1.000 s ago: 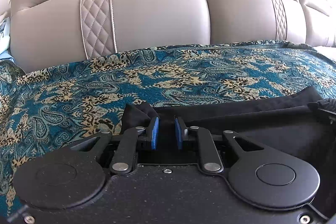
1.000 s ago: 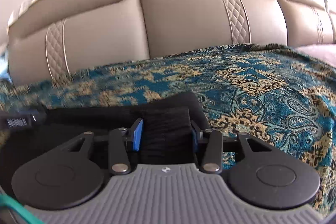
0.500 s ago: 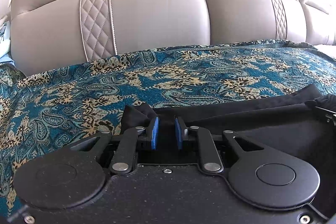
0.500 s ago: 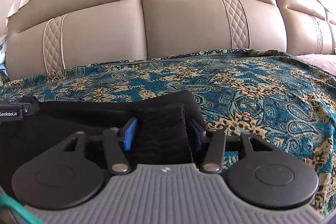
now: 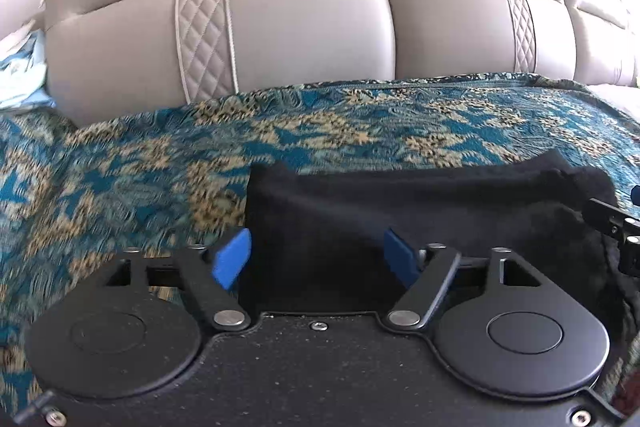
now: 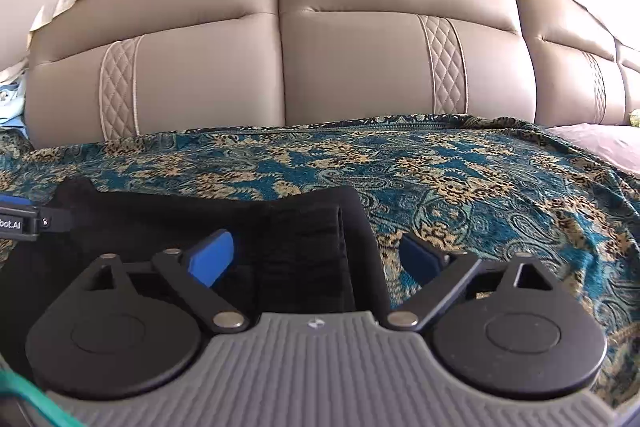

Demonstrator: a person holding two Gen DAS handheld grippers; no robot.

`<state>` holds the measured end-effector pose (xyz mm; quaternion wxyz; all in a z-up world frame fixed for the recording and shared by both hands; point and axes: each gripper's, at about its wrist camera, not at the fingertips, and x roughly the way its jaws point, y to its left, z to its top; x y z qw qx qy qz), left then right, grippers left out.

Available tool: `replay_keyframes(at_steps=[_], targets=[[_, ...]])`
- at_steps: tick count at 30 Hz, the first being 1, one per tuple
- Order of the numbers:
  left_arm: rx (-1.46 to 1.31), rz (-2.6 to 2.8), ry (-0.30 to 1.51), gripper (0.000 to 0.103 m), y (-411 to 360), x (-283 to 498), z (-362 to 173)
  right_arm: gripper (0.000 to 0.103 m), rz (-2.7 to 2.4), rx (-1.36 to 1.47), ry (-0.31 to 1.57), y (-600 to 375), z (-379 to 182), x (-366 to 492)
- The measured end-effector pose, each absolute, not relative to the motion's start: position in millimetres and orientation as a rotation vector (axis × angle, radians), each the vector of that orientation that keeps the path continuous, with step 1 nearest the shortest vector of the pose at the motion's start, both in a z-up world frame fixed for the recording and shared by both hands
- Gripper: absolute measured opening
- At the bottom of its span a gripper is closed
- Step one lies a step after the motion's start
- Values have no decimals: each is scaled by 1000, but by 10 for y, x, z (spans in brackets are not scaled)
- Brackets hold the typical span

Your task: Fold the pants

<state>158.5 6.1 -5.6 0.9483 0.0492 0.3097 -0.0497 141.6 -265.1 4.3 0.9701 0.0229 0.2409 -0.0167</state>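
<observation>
Since both grippers sit spread wide w/ nothing pinched, this looks like the let-go after laying a fold down, so the trick now is getting out w/o messing it up imo.

Left gripper [image 5: 318,259] has its blue pads [image 5: 232,259] apart, black pants [image 5: 420,203] lying loose between them on the teal paisley cover [image 5: 120,187]. Right gripper [image 6: 316,259] same deal, pads [image 6: 210,257] apart, the ribbed band end of the pants [image 6: 304,247] sitting between them, not squeezed. Pants lie flat-ish across the cover, well short of the headboard [image 6: 280,67].

How I'd do it:
- back both straight out along the fingers, low and slow, don't lift thru the cloth
- watch the left pad near the pants' left edge, it could snag and flip that corner
- right side's band looks bunched, so prob needs a smooth-out before the next fold
- can't tell how many layers are stacked, so check edges line up first
</observation>
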Motion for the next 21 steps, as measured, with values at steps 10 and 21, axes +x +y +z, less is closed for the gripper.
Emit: replay_keyframes(at_steps=[10, 21], targets=[[44, -52, 674, 84, 153, 869, -207, 103, 9, -21, 514, -2386, -8, 903], [-43, -106, 713, 89, 518, 1238, -140, 103, -48, 12, 567, -2687, -96, 1253]])
